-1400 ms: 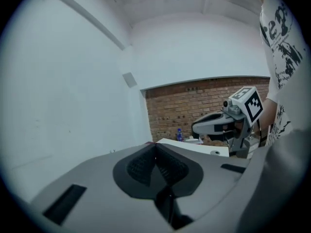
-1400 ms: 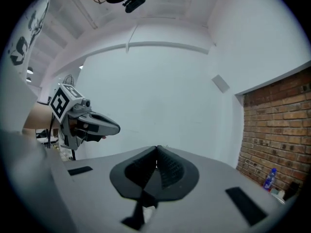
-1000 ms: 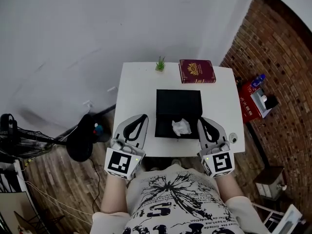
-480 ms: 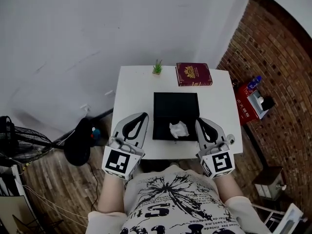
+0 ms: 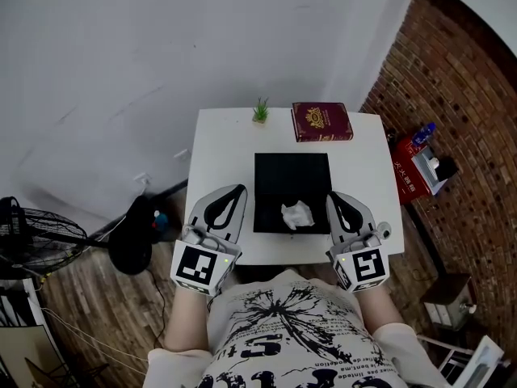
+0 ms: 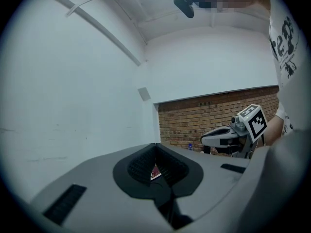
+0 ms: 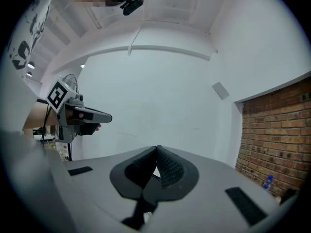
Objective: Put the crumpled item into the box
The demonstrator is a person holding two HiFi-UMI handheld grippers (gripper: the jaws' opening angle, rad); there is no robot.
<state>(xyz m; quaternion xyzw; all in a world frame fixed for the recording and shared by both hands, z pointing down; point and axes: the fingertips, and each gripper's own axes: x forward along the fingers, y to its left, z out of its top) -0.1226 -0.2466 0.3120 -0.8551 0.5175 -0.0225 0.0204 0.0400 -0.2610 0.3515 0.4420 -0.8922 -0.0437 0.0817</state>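
Head view: the crumpled item [image 5: 296, 214] lies inside the black box [image 5: 283, 176], near its front right corner, mid-counter [image 5: 222, 152]. The left gripper [image 5: 239, 189] and right gripper [image 5: 331, 196] hover at the counter's front edge, one on either side of the box; their tips are too small to read here. Left gripper view: fingers [image 6: 141, 165] pressed together on nothing, hiding the counter except a red sliver [image 6: 155, 172]. Right gripper view: fingers [image 7: 167, 168] pressed together, empty; box hidden

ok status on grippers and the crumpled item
Left gripper and right gripper shut, empty. Crumpled item inside black box, near edge. Nothing blocking.
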